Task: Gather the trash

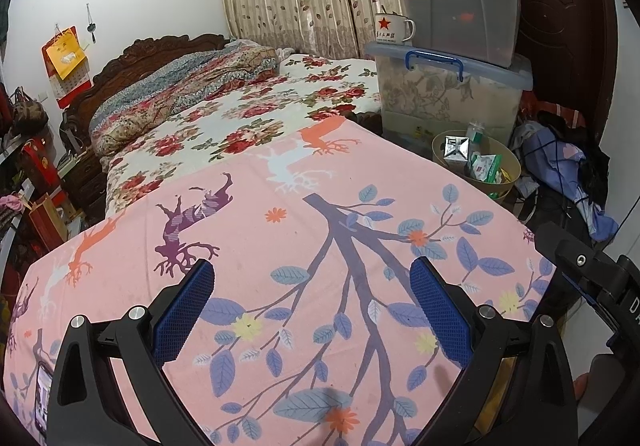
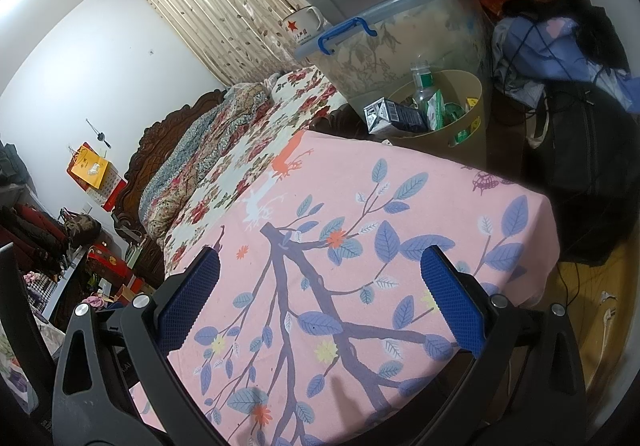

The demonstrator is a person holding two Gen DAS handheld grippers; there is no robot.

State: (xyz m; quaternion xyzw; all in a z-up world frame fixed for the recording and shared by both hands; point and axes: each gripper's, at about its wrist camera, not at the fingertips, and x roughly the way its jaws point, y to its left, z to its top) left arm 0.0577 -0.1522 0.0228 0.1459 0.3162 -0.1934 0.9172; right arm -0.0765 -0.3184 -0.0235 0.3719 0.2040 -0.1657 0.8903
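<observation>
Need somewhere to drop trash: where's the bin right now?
The bin sits on the floor past the far right corner of the pink sheet, at the foot of the stacked storage boxes; both views show it upper right, already holding trash.

Bin (image 1: 510,160) base behind pink sheet (image 1: 320,246)

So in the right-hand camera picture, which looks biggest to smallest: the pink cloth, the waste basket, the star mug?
1. Pink cloth, though it lies nearest the camera.
2. Waste basket.
3. Star mug, farthest away, so its real size is unsure.
</observation>
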